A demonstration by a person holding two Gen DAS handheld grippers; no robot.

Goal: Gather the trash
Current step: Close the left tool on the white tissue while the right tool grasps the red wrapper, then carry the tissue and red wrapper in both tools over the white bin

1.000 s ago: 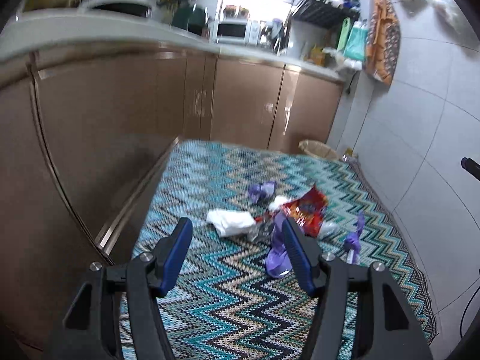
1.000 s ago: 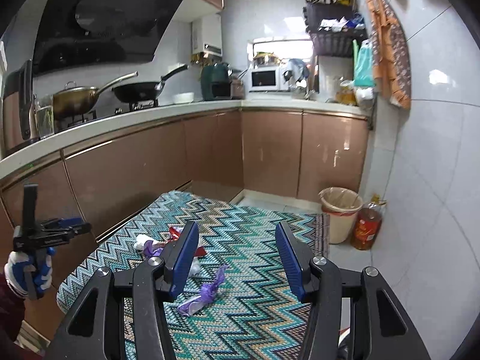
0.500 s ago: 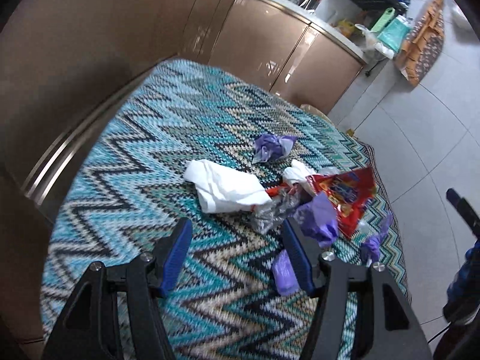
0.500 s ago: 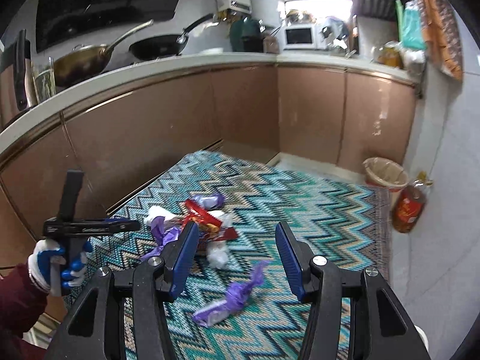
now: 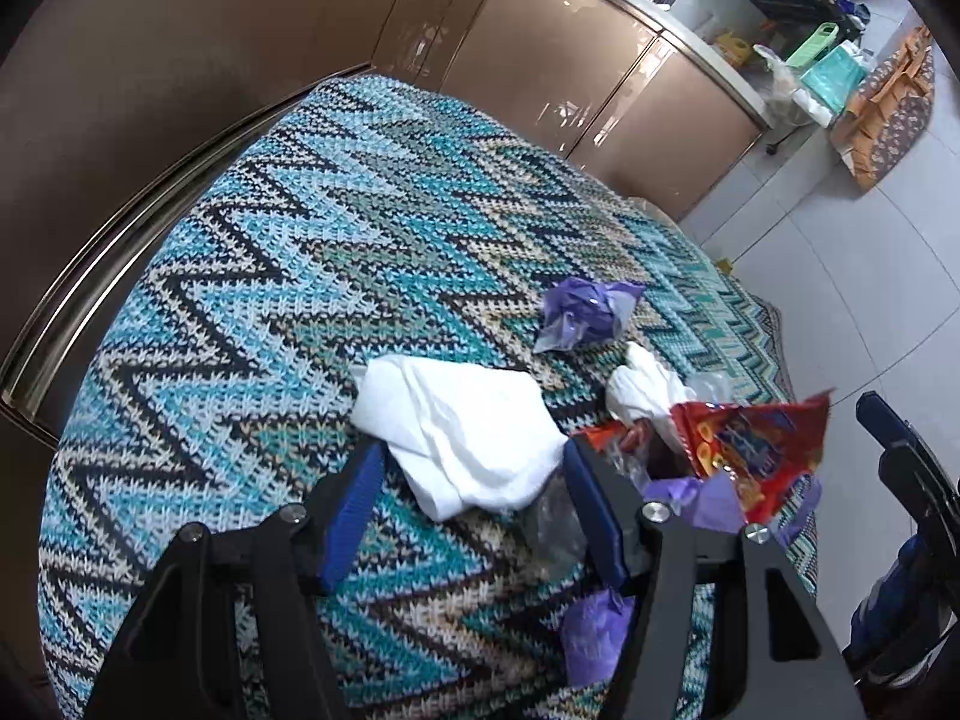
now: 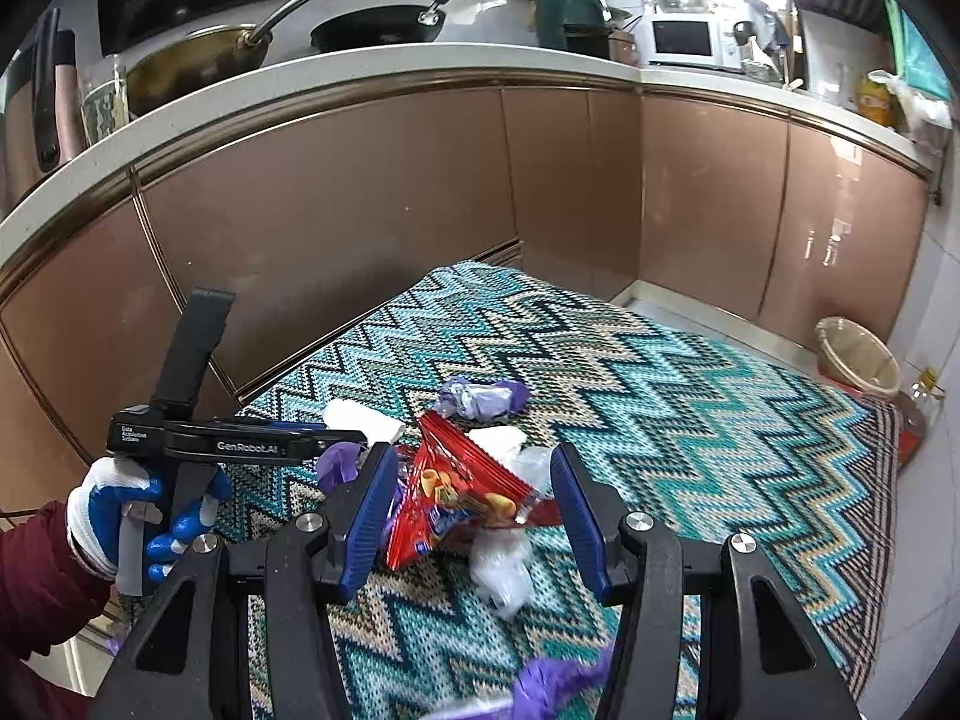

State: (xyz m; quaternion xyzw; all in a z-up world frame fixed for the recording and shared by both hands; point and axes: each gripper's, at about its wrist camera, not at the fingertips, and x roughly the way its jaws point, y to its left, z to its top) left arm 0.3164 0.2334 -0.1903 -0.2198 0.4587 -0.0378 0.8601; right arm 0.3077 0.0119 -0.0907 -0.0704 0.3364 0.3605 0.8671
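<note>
White tissue [image 5: 474, 444] lies between the open left gripper [image 5: 474, 498] fingers

Home kitchen: pans [image 6: 372, 30], microwave [image 6: 684, 39], cabinets [image 6: 360, 210].

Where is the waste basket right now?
In the right wrist view, the waste basket stands at the far right on the floor, off the rug's far corner, below the cabinets.

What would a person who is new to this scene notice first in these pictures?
First, the bright zigzag rug on the kitchen floor, with a heap of litter on it: a red snack bag, a white tissue and a purple wrapper. Both open grippers, left gripper and right gripper, point at the heap.
</note>
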